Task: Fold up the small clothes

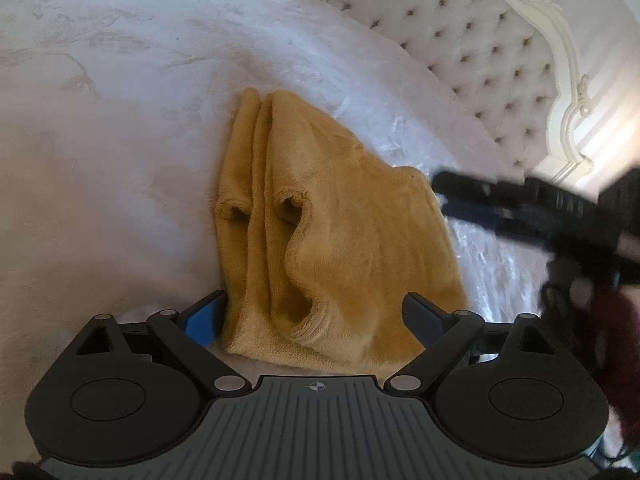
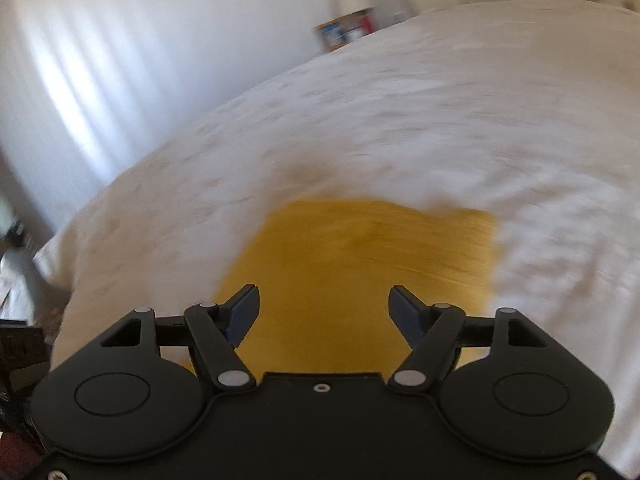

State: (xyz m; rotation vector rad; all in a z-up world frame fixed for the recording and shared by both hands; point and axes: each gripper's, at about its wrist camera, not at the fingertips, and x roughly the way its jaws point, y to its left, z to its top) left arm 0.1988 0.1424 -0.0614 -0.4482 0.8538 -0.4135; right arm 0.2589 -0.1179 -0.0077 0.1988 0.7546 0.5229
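While the mustard-yellow garment lies partly folded, rumpled on the bedspread:
left gripper and right gripper both gape empty; smoothing remains.

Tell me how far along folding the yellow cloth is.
Partly done. The yellow cloth lies on the white bedspread already gathered into long folds, still loose and wavy. Nothing is in hand: the left gripper and right gripper are both open around or over it. Left: fold it over again and flatten it.
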